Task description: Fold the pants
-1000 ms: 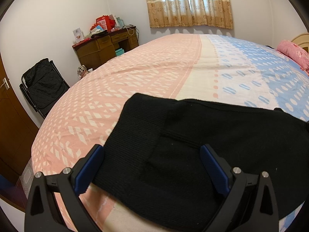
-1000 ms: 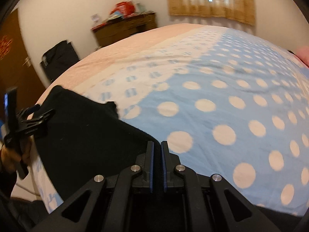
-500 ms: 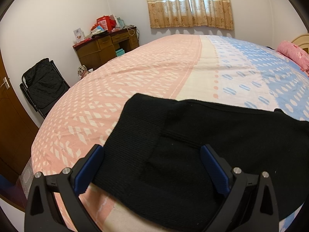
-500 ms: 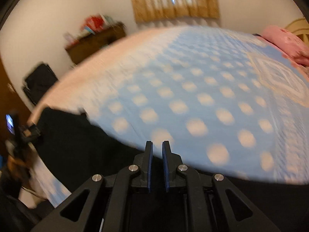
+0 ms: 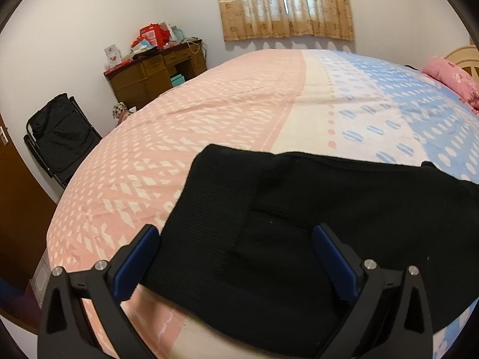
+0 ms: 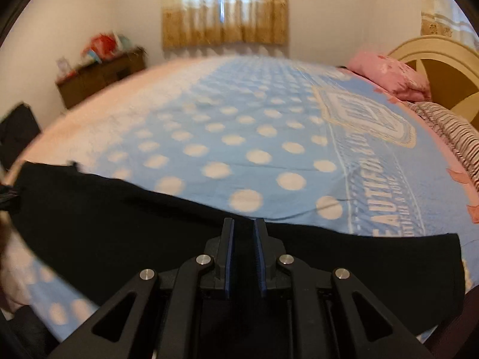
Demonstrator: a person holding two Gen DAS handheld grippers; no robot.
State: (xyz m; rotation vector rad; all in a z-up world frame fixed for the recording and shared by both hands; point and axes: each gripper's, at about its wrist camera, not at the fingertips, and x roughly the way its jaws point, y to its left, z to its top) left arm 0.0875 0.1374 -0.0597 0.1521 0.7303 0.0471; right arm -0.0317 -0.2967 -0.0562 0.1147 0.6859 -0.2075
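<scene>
The black knitted pants (image 5: 314, 215) lie flat along the near edge of the bed with the pink and blue patterned cover (image 5: 239, 113). In the left wrist view the left gripper (image 5: 236, 248) hangs over the ribbed waist end, its blue-padded fingers (image 5: 134, 261) wide apart and not pressing the cloth. Only the right wrist view shows the far leg end of the pants (image 6: 449, 257), the pink pillow (image 6: 392, 73) and the cream headboard (image 6: 443, 62). There the right gripper (image 6: 243, 233) has a narrow gap that is opening; whether cloth sits in it I cannot tell.
</scene>
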